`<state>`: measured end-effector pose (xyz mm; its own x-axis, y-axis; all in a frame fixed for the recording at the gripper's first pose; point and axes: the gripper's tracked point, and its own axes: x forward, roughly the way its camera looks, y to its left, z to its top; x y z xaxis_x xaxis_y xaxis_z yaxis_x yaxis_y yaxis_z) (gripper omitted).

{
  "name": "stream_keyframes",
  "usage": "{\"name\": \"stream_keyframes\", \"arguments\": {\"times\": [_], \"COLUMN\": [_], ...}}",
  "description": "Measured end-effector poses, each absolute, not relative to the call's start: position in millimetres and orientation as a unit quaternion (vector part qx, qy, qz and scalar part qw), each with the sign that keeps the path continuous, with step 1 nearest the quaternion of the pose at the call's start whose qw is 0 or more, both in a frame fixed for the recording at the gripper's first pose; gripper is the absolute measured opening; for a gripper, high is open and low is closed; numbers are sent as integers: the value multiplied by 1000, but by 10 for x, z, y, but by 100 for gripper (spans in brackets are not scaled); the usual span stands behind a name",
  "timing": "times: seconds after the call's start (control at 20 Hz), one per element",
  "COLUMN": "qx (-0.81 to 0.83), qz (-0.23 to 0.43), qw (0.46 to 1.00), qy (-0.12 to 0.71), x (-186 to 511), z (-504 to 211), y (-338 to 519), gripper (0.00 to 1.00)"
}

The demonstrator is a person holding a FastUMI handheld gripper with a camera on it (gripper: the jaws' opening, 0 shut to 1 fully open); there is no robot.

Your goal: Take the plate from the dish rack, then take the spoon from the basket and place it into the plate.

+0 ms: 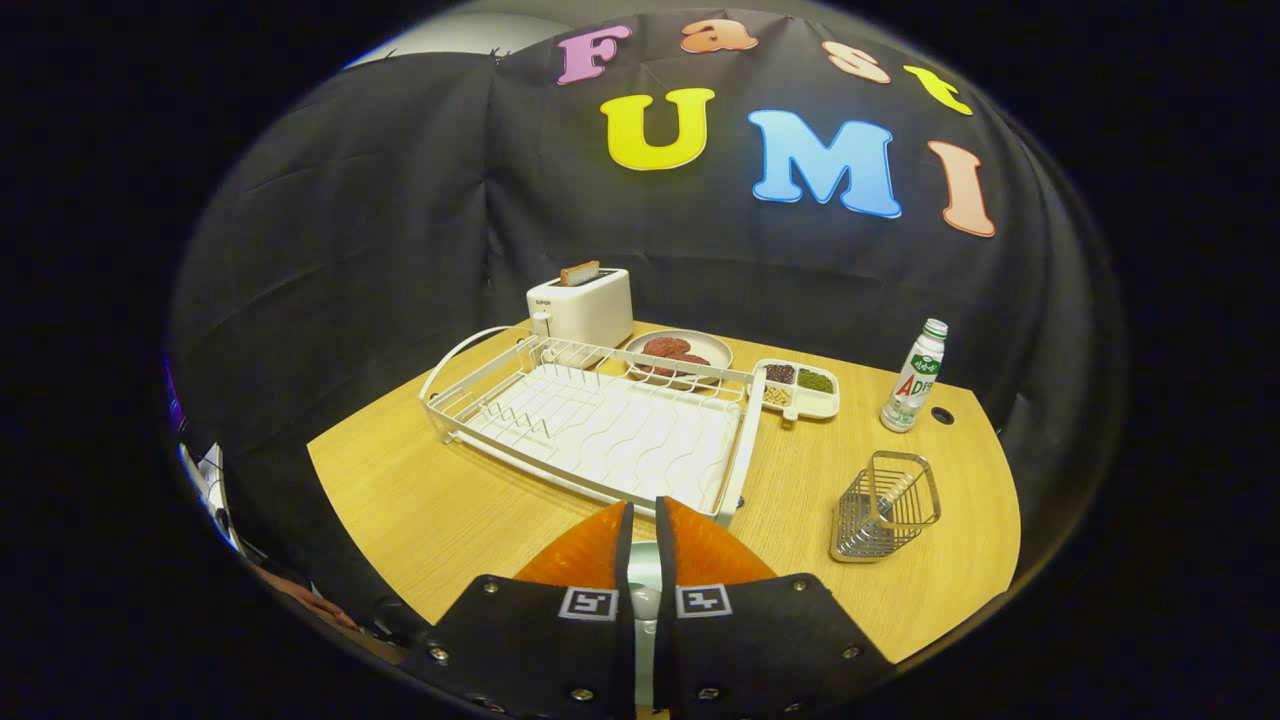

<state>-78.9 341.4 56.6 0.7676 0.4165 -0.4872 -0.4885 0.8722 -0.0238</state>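
While the gripper (643, 512) clenches a pale, glossy spoon (645, 580) between its fingers, the white wire dish rack (600, 425) lies just beyond.

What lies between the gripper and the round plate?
Gripper view: the empty white dish rack lies between the plate and the gripper, shut on the spoon.

We see a matt wood-grain table (420, 500) under a white coated-wire dish rack (600, 425). Beside it, a shiny metal wire basket (885, 508), and a glossy white plastic toaster (582, 308).
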Motion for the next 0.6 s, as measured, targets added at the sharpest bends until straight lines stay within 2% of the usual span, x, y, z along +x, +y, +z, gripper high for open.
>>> {"name": "stream_keyframes", "arguments": {"times": [0.25,0.4,0.5,0.55,0.6], "qx": [-90,-109,-85,-78,-75], "qz": [260,227,219,210,197], "qw": [929,935,943,949,954], "qy": [249,251,234,224,212], "x": [-736,-629,-565,-511,-454], "z": [461,442,590,705,819], "y": [3541,3384,3322,3249,3123], "gripper": [7,16,40,57,59]}}
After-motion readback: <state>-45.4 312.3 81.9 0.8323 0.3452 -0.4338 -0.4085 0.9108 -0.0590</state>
